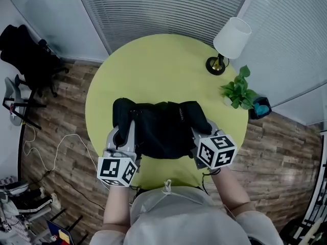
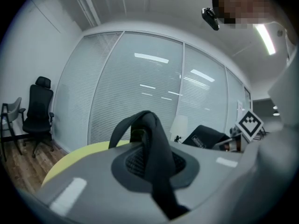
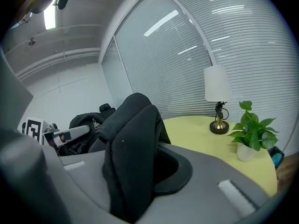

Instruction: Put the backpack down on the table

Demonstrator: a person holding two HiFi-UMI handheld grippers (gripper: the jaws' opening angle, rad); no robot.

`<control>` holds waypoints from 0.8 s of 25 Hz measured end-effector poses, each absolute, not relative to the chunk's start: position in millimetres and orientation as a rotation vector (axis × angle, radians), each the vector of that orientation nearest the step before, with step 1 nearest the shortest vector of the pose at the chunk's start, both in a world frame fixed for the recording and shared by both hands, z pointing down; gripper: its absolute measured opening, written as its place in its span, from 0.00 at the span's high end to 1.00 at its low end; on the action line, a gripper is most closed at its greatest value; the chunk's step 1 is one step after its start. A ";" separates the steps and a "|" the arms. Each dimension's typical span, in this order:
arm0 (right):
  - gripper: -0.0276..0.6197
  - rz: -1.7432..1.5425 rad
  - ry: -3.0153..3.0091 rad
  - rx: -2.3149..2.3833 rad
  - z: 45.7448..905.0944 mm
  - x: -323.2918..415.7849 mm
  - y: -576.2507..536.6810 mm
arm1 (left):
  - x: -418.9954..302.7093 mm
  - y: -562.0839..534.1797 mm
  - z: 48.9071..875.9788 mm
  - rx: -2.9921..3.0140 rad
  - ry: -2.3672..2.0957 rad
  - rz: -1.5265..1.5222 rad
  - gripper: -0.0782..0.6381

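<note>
A black backpack [image 1: 161,126] hangs low over the near half of the round yellow-green table [image 1: 163,65], held between both grippers. My left gripper [image 1: 124,136] is shut on a narrow black strap [image 2: 154,153] at the bag's left side. My right gripper [image 1: 201,131] is shut on a thick fold of the black backpack fabric [image 3: 133,157] at its right side. In the right gripper view the rest of the backpack [image 3: 88,125] and the left gripper's marker cube [image 3: 32,127] show to the left. Whether the bag's underside touches the table is hidden.
A white-shaded lamp [image 1: 227,42] and a small potted plant [image 1: 237,88] stand at the table's far right edge. A black office chair [image 1: 28,55] is on the wooden floor at the left, with a white cable [image 1: 56,152] nearby. Blinds cover the windows behind.
</note>
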State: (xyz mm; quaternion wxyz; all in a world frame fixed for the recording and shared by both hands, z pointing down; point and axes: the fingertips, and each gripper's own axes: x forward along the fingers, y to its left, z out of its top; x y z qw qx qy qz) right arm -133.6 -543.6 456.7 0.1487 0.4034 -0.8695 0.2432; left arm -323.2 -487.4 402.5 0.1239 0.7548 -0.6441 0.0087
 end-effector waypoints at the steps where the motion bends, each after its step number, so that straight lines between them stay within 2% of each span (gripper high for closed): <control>1: 0.91 0.702 -2.488 1.176 458.6 -139.1 -551.4 | -329.5 -497.6 404.8 2.209 -1.861 0.032 0.86; 9: 0.91 0.690 -2.414 1.303 488.4 -163.0 -612.7 | -359.9 -569.6 438.4 2.282 -1.757 0.082 0.86; 20: 0.90 0.711 -2.329 1.421 515.2 -167.7 -633.8 | -374.7 -595.1 456.4 2.390 -1.624 0.105 0.85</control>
